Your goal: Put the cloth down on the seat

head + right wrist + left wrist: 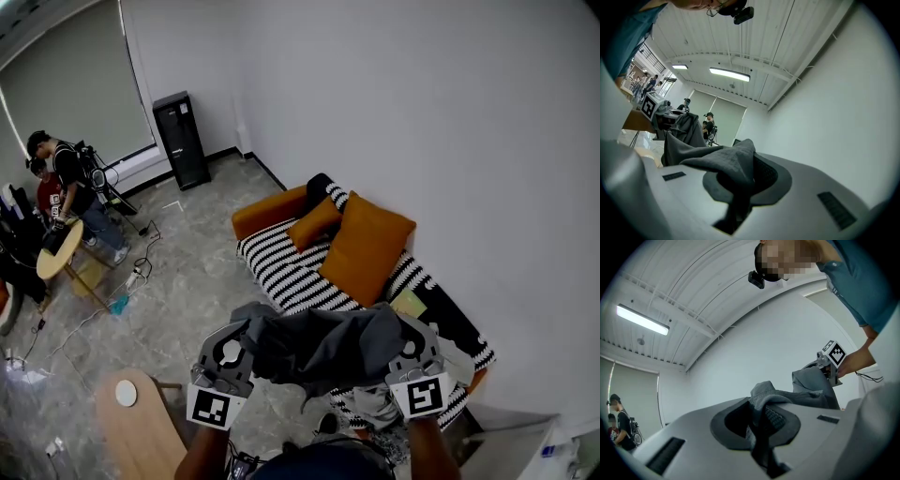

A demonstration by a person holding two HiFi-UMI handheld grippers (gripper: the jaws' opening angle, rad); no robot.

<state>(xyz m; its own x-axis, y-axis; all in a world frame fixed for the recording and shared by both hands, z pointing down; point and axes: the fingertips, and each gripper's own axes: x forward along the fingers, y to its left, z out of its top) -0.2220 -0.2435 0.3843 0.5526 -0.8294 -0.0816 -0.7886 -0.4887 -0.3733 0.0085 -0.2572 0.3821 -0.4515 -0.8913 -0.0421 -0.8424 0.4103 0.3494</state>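
A dark grey cloth hangs stretched between my two grippers, above the floor just in front of the sofa. My left gripper is shut on the cloth's left end; in the left gripper view the cloth is pinched in the jaws and runs across to the right gripper. My right gripper is shut on the right end, where the cloth bunches in the jaws. The seat is a sofa with a black-and-white striped cover and orange arm, beyond the cloth.
Two orange cushions lean on the sofa's back by the white wall. A wooden table with a white disc stands at lower left. People work at a round table far left. A black cabinet stands at the back.
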